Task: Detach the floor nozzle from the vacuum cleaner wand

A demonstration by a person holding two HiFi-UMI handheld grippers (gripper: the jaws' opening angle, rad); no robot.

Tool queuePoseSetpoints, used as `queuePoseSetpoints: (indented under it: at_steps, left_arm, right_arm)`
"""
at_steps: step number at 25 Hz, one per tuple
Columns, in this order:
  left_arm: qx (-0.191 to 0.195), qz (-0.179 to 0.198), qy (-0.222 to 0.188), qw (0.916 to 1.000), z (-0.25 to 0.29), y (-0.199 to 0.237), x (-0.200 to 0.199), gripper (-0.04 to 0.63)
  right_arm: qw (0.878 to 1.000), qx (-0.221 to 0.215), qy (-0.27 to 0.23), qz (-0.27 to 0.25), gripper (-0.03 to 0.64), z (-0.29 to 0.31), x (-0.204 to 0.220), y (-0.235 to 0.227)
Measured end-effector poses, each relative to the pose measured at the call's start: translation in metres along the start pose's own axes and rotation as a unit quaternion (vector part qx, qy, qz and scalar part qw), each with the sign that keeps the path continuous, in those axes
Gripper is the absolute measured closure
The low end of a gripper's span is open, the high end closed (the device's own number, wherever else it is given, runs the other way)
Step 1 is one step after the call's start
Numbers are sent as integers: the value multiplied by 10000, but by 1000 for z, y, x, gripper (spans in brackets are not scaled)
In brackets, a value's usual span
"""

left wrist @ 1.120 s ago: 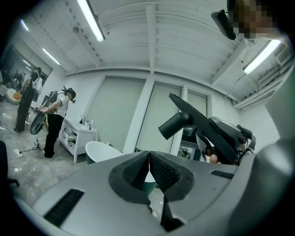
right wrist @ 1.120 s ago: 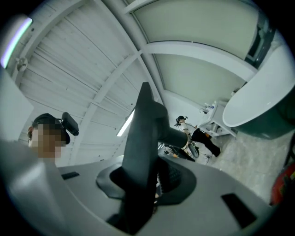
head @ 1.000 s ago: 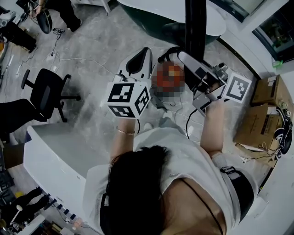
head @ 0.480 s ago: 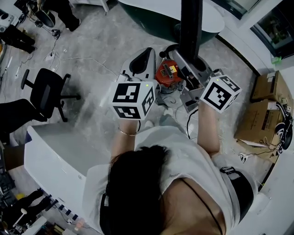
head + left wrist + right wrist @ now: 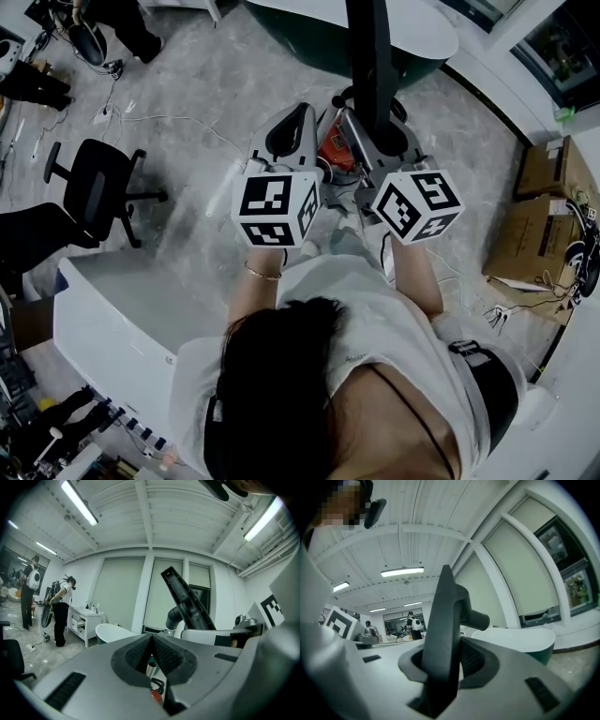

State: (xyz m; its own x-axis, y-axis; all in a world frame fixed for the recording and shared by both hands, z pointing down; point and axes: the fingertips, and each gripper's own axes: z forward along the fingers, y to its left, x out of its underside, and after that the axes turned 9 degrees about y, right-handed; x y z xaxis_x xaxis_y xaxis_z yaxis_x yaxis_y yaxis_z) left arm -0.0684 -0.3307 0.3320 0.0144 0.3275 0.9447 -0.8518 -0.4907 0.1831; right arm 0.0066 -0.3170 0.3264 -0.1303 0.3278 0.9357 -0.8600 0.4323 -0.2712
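Floor nozzle (image 5: 443,634) stands on end in the right claw (image 5: 440,667), whose pads are clamped on its flat dark body from either side. Its long axis runs straight up out of that claw, well above the pads, and a short neck (image 5: 476,618) juts off one face just above the grip. From the left claw (image 5: 151,641) the same nozzle lies up and to the right, leaning, well apart from its tips. So the right hand has the part and the left is off it.

That left claw is closed, pad against pad. A silver tube (image 5: 151,667) and a red fitting (image 5: 157,696) show through the gap beneath the pads, but whether the tube is pinched or merely lies beyond them cannot be told. Whether the wand is joined to the neck is also hidden.

The coming pull probably has to run along the neck's axis, not along the nozzle's length, with the left claw steadying the tube side while the right draws the nozzle away.
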Motion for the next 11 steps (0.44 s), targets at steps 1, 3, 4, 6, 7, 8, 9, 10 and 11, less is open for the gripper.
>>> queuePoseSetpoints:
  at_steps: [1,3,4,6,7,8,9,10,11]
  left_arm:
    - [-13,9,-8,10000,-2,0,1,592]
    - [-20,36,-12,10000,-4,-2,4,592]
    - [-32,72,-8,10000,-5,-3,6,592]
    - [-69,163,-2,9998,-7,-3,8,592]
    - [-73,183,-3,9998,-8,-3,9,592]
    - [-70,184,-10,9998,-9,-3,10,592]
    - [-72,182,-22,9998,-10,-2,11,592]
    - [-82,183,-37,9998,-11,-2,12,592]
    - [-96,186,-52,9998,-12,-1,12,592]
  right_arm:
    - [9999,75,-27,-67,492,-1,1,1]
    - [9995,241,-63,-208,494,-3,3,2]
    - [9991,320,-68,-274,494,-3,5,2]
    - [9983,436,-70,-384,494,-4,8,4]
    - [9980,471,-77,-422,494,-4,10,5]
    - [9978,488,-85,-447,494,-4,11,7]
    - [9977,491,-92,-457,494,-4,12,9]
    - [9977,487,-97,-459,494,-3,14,10]
    - [9977,482,-100,-459,494,-3,15,12]
